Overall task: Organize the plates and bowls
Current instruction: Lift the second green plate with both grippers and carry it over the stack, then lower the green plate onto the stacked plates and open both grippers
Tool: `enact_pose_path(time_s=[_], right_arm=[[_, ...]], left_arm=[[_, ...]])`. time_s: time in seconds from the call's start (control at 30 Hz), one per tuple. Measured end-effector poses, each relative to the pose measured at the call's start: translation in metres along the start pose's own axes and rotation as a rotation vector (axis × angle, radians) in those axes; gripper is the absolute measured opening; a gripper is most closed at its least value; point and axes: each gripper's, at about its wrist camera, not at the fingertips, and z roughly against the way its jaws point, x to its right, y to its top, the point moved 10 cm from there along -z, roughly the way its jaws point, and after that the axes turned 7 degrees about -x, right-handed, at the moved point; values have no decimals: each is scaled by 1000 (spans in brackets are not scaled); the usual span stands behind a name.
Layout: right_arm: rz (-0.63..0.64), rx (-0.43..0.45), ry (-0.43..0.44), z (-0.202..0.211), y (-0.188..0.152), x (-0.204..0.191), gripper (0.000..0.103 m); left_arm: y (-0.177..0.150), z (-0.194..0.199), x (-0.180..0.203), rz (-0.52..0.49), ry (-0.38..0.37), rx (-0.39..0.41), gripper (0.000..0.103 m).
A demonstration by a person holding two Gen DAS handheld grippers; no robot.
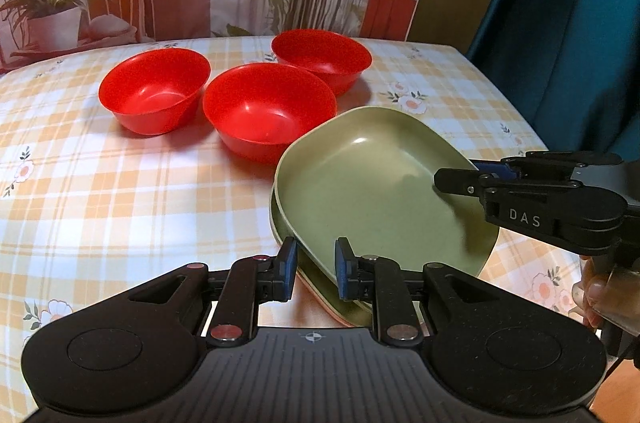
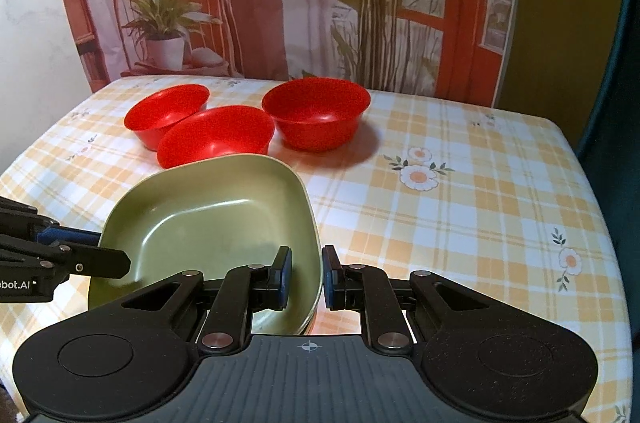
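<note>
A square olive-green plate [image 1: 372, 183] [image 2: 208, 219] hangs slightly tilted over more plates [image 1: 340, 307] stacked beneath it. My left gripper [image 1: 316, 271] [image 2: 92, 251] is shut on its near-left rim, one finger inside the plate and one outside. On the opposite rim my right gripper [image 2: 306, 279] [image 1: 460, 177] is shut in the same way. Three empty red bowls stand apart behind the plate: a left one [image 1: 156, 91] [image 2: 168, 111], a middle one [image 1: 268, 111] [image 2: 216, 139] and a right one [image 1: 324, 55] [image 2: 316, 119].
Everything rests on a table under an orange-checked flowered cloth [image 1: 120, 203] [image 2: 460, 223]. A printed backdrop [image 2: 280, 3] hangs behind it and teal fabric [image 1: 560, 43] to the right. A person's hand [image 1: 596, 295] holds the right gripper's handle.
</note>
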Motion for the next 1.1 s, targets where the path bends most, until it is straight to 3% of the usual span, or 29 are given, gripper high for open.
enact_pose_path(time_s=[0.43,1.1], right_arm=[[18,-9,-22,-7,-8,-4,15],[6,-7,-20,-6,-8,-3,19]], left_arm=[[-2,-5,-3,-22,30,1,21],[-1,0,-9,35,9,13,21]])
